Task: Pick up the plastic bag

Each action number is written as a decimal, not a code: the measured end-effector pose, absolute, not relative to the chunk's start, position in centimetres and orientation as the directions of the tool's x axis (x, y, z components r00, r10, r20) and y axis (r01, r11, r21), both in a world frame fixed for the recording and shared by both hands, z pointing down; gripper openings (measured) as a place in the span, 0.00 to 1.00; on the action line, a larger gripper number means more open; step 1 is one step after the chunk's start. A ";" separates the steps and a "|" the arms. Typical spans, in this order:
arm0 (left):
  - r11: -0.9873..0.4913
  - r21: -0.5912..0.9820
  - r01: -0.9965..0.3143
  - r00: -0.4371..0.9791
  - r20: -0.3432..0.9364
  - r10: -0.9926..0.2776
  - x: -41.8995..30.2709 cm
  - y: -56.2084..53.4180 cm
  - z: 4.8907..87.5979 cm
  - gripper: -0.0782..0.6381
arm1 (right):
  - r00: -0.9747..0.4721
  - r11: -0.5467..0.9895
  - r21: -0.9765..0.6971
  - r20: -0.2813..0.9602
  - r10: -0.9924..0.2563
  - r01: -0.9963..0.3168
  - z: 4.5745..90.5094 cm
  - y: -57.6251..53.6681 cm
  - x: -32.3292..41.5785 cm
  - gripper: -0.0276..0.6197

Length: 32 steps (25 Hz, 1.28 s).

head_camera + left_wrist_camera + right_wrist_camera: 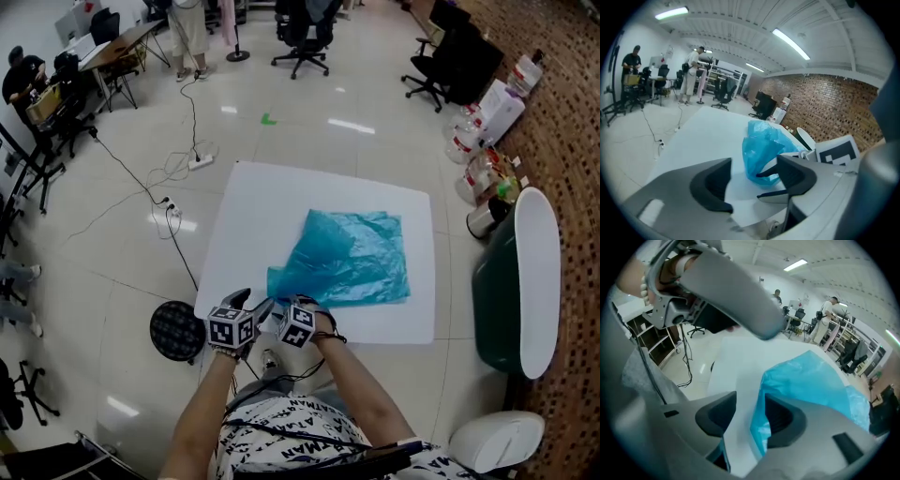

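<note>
Two grippers low at the white worktop's (pixel 281 197) near edge, blue plastic bag (pixel 352 258) lying crumpled on it, left gripper (pixel 754 174) parted and empty beside the bag's near corner, right gripper (pixel 749 414) parted around the bag's edge, not pinching.

thin crinkled glossy plastic bag (pixel 347 258); matt white table (pixel 262 202); glossy floor (pixel 309 103)

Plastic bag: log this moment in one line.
plastic bag on white sheet | left gripper open, at bag corner | right gripper open, bag edge between jaws | not gripped
</note>
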<state>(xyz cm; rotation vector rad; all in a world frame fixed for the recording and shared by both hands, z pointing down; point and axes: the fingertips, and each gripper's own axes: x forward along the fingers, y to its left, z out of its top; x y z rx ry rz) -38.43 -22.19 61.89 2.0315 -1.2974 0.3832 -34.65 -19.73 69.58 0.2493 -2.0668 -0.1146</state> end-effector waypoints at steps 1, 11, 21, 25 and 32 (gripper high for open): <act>-0.284 0.408 -0.867 0.488 0.583 -0.650 -37.9 -22.8 62.8 0.65 | -0.464 0.974 0.196 0.857 -0.226 -0.113 69.5 -19.5 -34.7 0.36; -0.546 0.315 -0.777 0.590 0.669 -0.453 -32.0 -27.9 66.1 0.67 | -0.546 0.959 0.138 0.798 -0.255 -0.247 66.7 -20.4 -26.6 0.36; -0.375 0.311 -0.873 0.482 0.665 -0.570 -33.8 -27.5 65.6 0.32 | -0.318 0.664 0.121 0.806 -0.500 -0.738 67.3 -31.6 -5.3 0.36; -0.165 0.340 -0.926 0.357 0.640 -0.681 -37.7 -28.2 65.7 0.27 | -0.294 0.642 0.091 0.835 -0.466 -0.761 68.6 -31.9 -4.0 0.36; 0.143 0.326 -0.935 0.117 0.661 -0.742 -44.3 -27.1 66.9 0.24 | -0.233 0.598 0.083 0.872 -0.432 -0.797 70.1 -28.5 -3.0 0.37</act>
